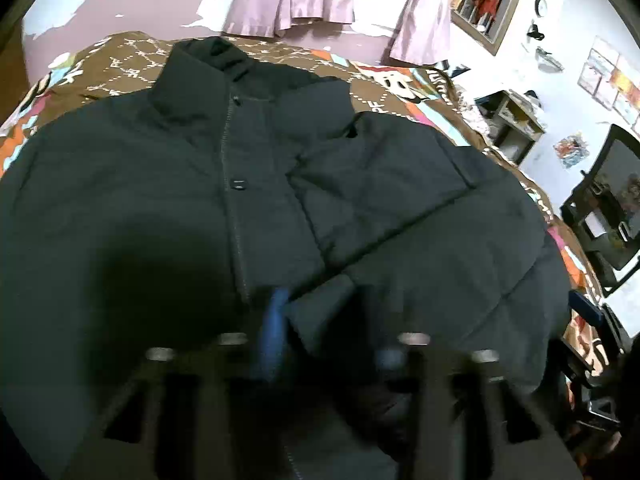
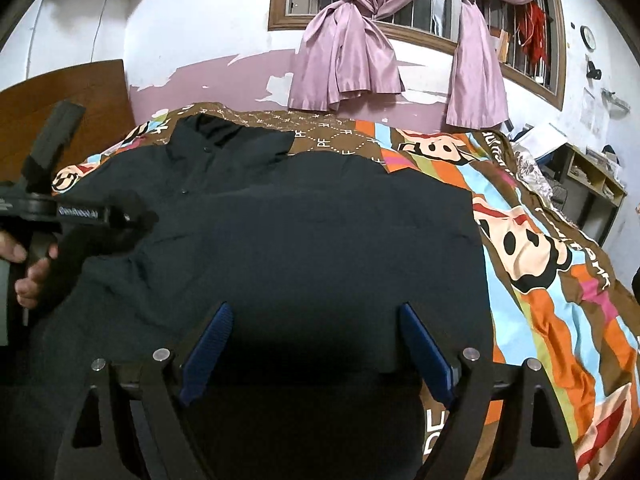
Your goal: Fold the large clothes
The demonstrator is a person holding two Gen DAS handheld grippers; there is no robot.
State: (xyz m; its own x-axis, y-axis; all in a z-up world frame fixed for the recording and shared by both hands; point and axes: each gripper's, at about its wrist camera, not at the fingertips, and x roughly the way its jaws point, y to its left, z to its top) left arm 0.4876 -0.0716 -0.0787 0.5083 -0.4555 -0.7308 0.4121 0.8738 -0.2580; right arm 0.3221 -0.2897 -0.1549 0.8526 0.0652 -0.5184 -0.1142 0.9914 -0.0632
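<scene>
Dark padded jacket (image 2: 304, 232) lies front-up on the patterned bedspread (image 2: 560, 280), collar at far end, one sleeve (image 1: 380, 184) folded across the chest. Left gripper (image 1: 320, 320) blurred, pinching the sleeve's cuff. Right gripper (image 2: 316, 320) spread over the jacket's near right part, gripping nothing.

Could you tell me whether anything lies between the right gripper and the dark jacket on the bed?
Nothing visible does. The right gripper stands open directly over the dark jacket, with only jacket fabric between and beneath its fingers. The left gripper is off to the left side, over the jacket's other half, not in the path.
</scene>
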